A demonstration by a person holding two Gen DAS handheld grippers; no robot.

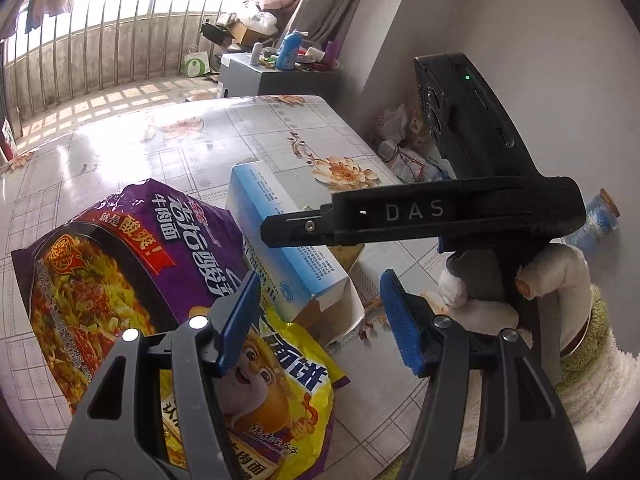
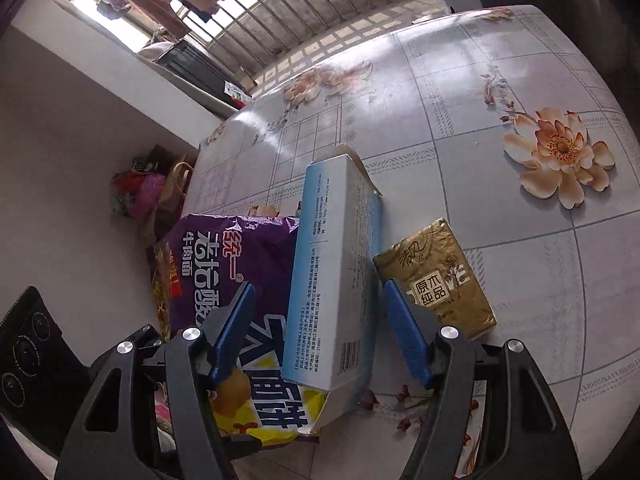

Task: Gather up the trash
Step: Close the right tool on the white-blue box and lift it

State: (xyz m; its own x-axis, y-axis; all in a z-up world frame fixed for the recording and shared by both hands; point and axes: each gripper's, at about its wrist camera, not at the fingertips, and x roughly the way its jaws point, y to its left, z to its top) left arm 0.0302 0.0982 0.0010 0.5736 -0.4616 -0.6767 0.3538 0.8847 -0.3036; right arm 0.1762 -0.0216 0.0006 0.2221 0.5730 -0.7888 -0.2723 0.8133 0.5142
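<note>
On the flower-print table [image 2: 500,92] lies a heap of trash: a purple noodle bag [image 1: 132,248] [image 2: 224,256], a yellow snack wrapper [image 1: 280,392] [image 2: 256,404] and a blue-white carton [image 1: 280,232] [image 2: 340,280] resting partly on both. A gold tissue pack [image 2: 440,280] lies against the carton's right side. My left gripper [image 1: 320,320] hovers open over the yellow wrapper and the carton's open end. My right gripper [image 2: 320,332] straddles the carton, open, with a gap at the left pad. Its black housing [image 1: 420,212], held by a gloved hand [image 1: 552,276], crosses the left wrist view.
A grey cabinet [image 1: 256,72] crowded with bottles stands beyond the table's far edge, before a barred balcony railing [image 1: 100,52]. Bags lie on the floor by the wall [image 2: 144,192] and at the other side [image 1: 400,140]. A corked bottle [image 1: 600,216] lies at the right.
</note>
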